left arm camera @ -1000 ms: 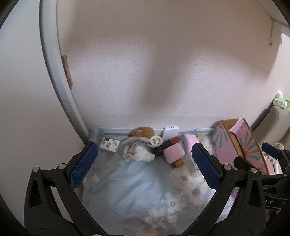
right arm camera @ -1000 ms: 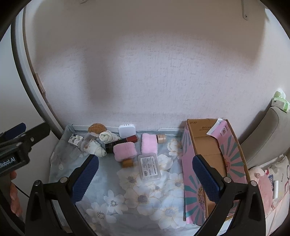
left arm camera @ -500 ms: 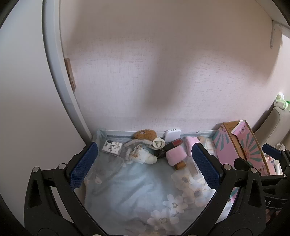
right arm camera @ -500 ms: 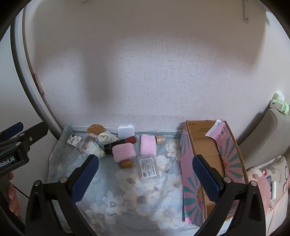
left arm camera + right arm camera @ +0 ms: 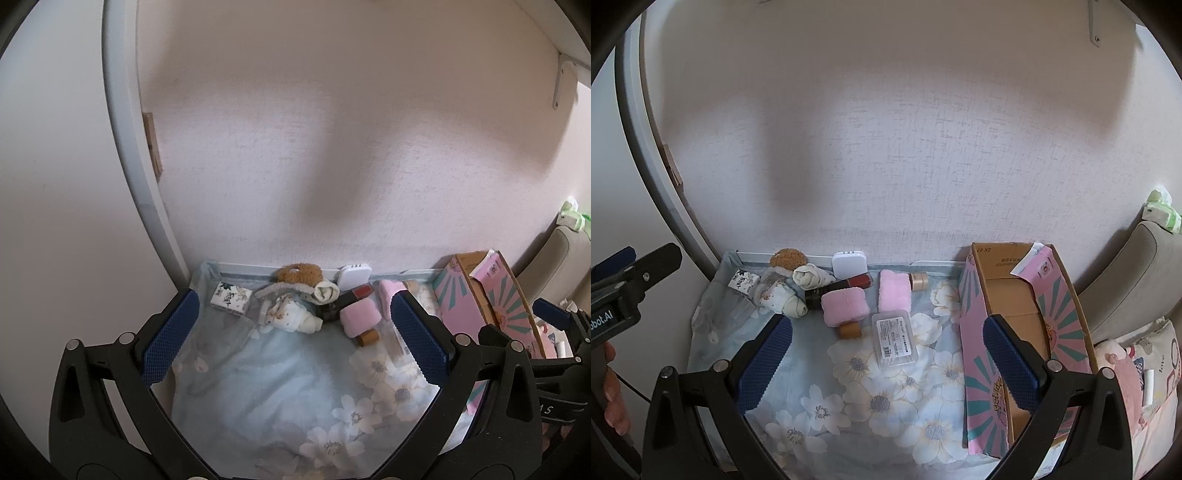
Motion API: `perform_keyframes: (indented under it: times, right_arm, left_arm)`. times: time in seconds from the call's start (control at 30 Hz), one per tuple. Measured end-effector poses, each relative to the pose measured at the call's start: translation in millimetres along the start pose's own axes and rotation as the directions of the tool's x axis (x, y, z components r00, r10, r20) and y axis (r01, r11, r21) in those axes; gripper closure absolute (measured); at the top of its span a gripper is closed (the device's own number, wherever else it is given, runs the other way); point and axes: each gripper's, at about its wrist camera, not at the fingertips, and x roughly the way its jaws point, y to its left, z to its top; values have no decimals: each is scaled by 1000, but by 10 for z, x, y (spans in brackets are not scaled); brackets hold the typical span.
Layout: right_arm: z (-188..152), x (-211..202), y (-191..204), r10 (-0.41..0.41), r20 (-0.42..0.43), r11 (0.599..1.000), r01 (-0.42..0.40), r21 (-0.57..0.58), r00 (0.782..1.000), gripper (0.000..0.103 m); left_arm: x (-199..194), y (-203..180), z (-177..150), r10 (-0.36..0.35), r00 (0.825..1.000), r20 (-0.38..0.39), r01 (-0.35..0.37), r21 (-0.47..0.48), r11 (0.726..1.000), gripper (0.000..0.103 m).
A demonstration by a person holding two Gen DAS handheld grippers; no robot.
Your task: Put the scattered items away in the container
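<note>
The cardboard box point(image 5: 491, 295), pink with teal rays outside, is standing open at 3 o'clock in the left wrist view, on a table draped with a flowered cloth point(image 5: 295, 376). The left tongs point(image 5: 293, 338) are hanging wide open over the cloth, gripping nothing. Beyond them, along the wall at 12 o'clock, the scattered items are lying in a cluster: a small printed box point(image 5: 231, 297), a brown plush toy point(image 5: 297, 274), a rolled sock point(image 5: 325, 290), a white case point(image 5: 354, 276), a pink puff point(image 5: 359, 316) and a small brown cylinder point(image 5: 367, 336).

In the right wrist view, the box point(image 5: 1015, 314) is lying at 3 o'clock, its open top showing a bare brown inside. The right tongs point(image 5: 886, 354) are also spread wide and empty. Between their pads a clear flat packet point(image 5: 894, 339) is lying on the cloth, just beside the puff point(image 5: 845, 307) and a second pink pad point(image 5: 894, 295). A dark tube with a red end point(image 5: 842, 286) is lying behind the puff. The left tongs point(image 5: 631, 280) are showing at 9 o'clock.
</note>
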Motion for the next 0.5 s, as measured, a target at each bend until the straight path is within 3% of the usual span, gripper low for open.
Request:
perform_keyframes:
  times: [0.5]
  right_arm:
    - [-31,8,16,14,-4,1000,-14,-9,1000,1]
  left_arm:
    - [-42,0,-32,9,1000,6,-9,5,1000,0]
